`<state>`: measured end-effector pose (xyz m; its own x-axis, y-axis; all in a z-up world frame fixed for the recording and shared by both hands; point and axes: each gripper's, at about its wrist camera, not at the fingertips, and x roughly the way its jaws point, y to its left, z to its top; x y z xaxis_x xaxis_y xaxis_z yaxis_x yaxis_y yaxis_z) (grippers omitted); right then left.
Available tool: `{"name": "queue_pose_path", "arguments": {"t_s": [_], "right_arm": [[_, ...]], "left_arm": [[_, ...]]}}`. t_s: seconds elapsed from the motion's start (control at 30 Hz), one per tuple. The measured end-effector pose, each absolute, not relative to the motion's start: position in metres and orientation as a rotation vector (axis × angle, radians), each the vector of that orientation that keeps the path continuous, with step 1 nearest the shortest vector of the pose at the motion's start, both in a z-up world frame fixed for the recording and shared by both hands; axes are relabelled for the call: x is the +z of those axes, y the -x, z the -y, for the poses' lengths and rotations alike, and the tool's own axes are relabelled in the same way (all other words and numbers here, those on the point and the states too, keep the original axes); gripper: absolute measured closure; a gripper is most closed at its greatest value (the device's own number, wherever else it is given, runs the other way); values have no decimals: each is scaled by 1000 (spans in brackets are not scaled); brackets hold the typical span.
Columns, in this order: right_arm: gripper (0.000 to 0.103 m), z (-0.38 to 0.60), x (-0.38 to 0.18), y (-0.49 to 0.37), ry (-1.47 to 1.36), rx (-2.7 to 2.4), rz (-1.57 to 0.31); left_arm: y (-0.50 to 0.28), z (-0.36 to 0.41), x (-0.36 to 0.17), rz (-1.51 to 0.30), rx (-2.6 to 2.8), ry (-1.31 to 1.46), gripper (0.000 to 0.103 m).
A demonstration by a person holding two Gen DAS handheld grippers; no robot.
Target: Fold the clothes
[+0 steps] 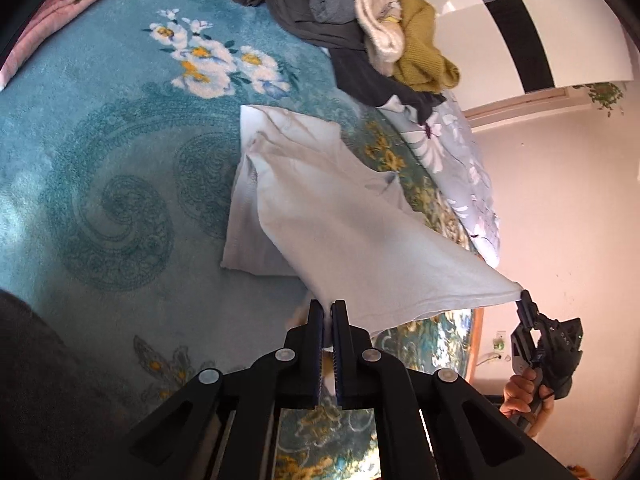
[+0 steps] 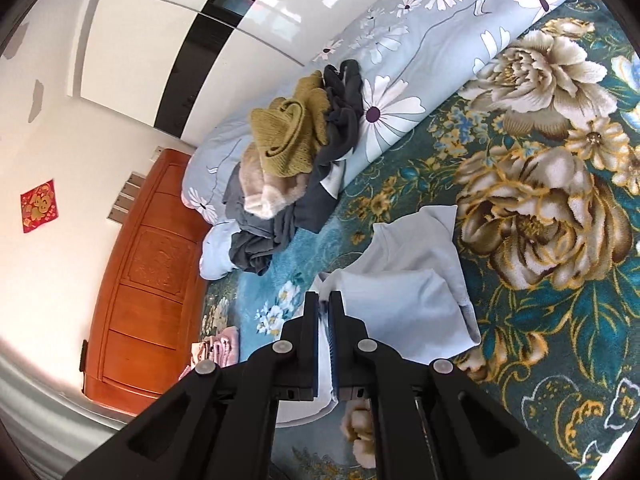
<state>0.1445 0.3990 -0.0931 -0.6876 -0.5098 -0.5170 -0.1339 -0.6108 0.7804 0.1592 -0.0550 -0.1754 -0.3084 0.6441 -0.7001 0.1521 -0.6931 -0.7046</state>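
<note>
A pale blue-white garment [image 1: 320,208] lies partly folded on the teal floral bedspread [image 1: 100,168]. Its near edge is lifted off the bed and stretched between both grippers. My left gripper [image 1: 329,308] is shut on one corner of the garment. My right gripper [image 1: 525,300] shows in the left wrist view at the right, shut on the other corner. In the right wrist view the right gripper [image 2: 325,300] is shut on the garment [image 2: 412,280], which hangs folded over itself above the bedspread [image 2: 560,300].
A pile of unfolded clothes [image 1: 352,28], grey, cream and mustard, lies at the far side next to a floral duvet [image 2: 400,52]. A folded pink garment [image 1: 60,16] lies at the far left. A wooden headboard [image 2: 148,280] and white wardrobe [image 2: 160,32] stand beyond.
</note>
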Motion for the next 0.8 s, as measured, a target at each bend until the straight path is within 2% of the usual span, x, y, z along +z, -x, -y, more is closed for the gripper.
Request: {"name": "queue_pose_path", "arguments": {"t_s": [0.17,0.3,0.43,0.53,0.67,0.8], "right_arm": [[99,-407,-57,-211,-1123,-2406,1225],[99,-408,-53,-224,-1208,-2401,1215],[99,-407,-59,-197,-1242,-2393,1208],[99,-405,-66,-170,-1277,-2389,1192],[99,-399,-94,-92,-1389,-2384,1198],[99,-403,-117,-31,-1457,-2443,1243]], "left_arm": [[-207,71,-107,906,2140,1481,98],[-221,74,-90,888,2135,1498,98],[-187,72,-113,908,2080,1590,98],[-137,76,-144,1007,2063,1629,98],[-77,79,-181,1150,2052,1684,98],[-30,72,-189,1069,2136,1687,98]]}}
